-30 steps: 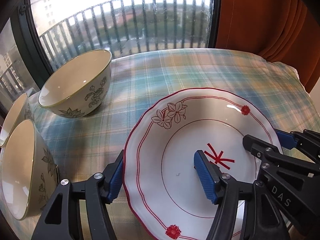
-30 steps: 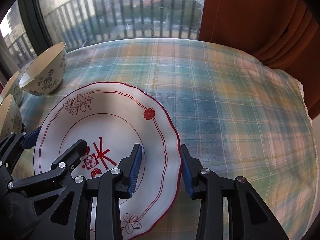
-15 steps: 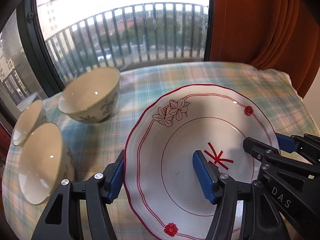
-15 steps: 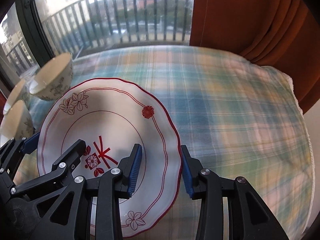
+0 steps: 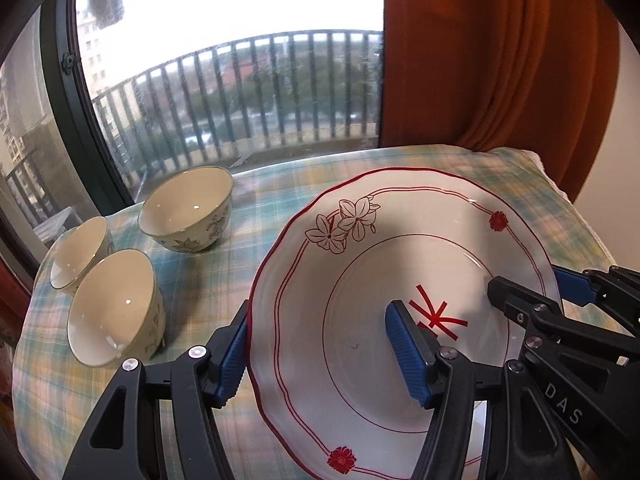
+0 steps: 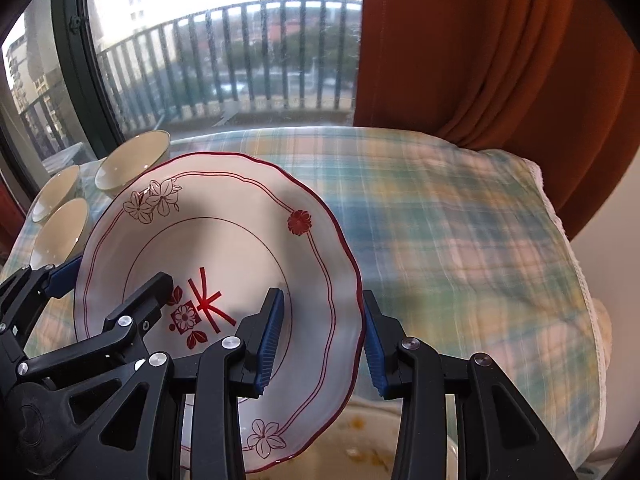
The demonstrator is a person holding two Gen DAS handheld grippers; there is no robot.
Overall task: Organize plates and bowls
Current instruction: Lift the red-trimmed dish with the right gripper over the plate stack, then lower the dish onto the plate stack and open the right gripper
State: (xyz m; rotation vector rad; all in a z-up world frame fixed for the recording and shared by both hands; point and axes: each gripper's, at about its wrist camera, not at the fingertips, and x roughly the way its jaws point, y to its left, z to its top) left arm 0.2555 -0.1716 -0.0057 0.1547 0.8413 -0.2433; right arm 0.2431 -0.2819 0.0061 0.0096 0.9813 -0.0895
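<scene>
Both hand-held grippers, left (image 5: 320, 350) and right (image 6: 322, 344), clamp opposite rims of a white scalloped red-flowered plate (image 5: 400, 280), lifted above the plaid-clothed bench (image 6: 440, 208), centre frame. Next: carry it level to a stacking spot.

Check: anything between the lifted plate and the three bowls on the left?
Nothing visible. The plate, clamped at opposite rims by the left gripper and right gripper, hangs above the plaid tablecloth. Only bare cloth lies between it and the three bowls.
</scene>
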